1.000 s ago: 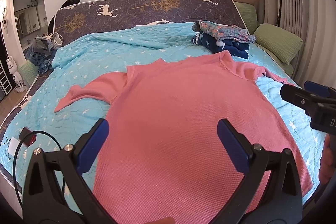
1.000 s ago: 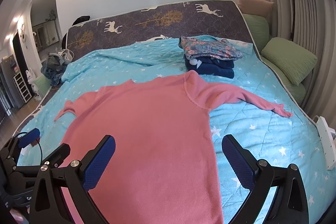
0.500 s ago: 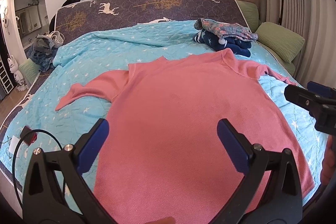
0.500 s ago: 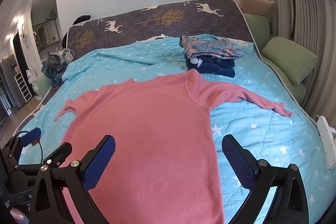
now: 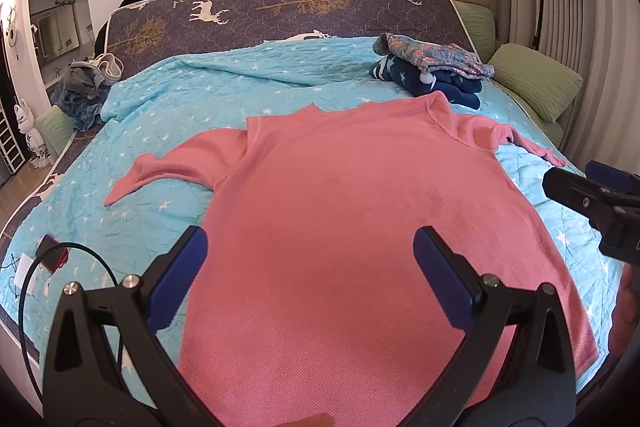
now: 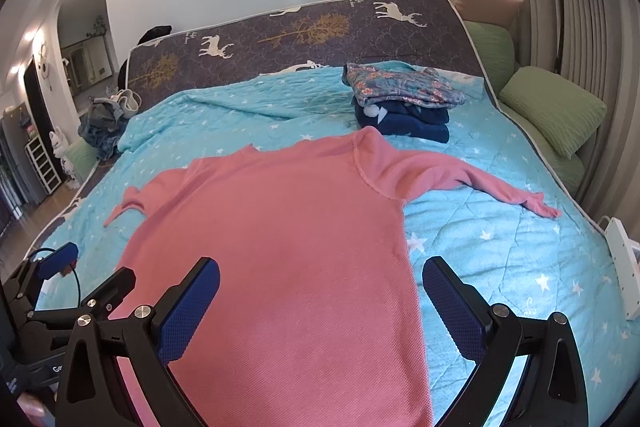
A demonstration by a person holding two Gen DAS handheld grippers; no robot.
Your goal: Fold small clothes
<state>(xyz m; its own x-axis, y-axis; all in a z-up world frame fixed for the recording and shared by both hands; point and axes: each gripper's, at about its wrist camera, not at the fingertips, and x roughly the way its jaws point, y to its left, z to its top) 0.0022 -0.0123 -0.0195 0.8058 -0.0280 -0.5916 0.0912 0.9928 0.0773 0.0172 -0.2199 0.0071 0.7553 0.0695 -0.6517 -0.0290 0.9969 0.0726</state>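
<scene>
A pink long-sleeved top [image 5: 360, 211] lies spread flat on the turquoise star quilt [image 5: 200, 99], neck toward the headboard, both sleeves out to the sides. It also shows in the right wrist view [image 6: 280, 235]. My left gripper [image 5: 310, 279] is open and empty, above the top's lower body. My right gripper [image 6: 320, 307] is open and empty, above the top's lower right edge. The right gripper also shows at the right edge of the left wrist view [image 5: 596, 199], and the left gripper at the lower left of the right wrist view [image 6: 68, 287].
A stack of folded clothes [image 6: 404, 107], floral on navy, sits behind the top's right shoulder. Green pillows [image 6: 552, 107] lie along the right side. A heap of clothes [image 5: 86, 83] is at the far left corner. A cable and phone [image 5: 52, 259] lie at the left edge.
Both views have crept slightly toward the bed. The top has not moved and both grippers stay open.
</scene>
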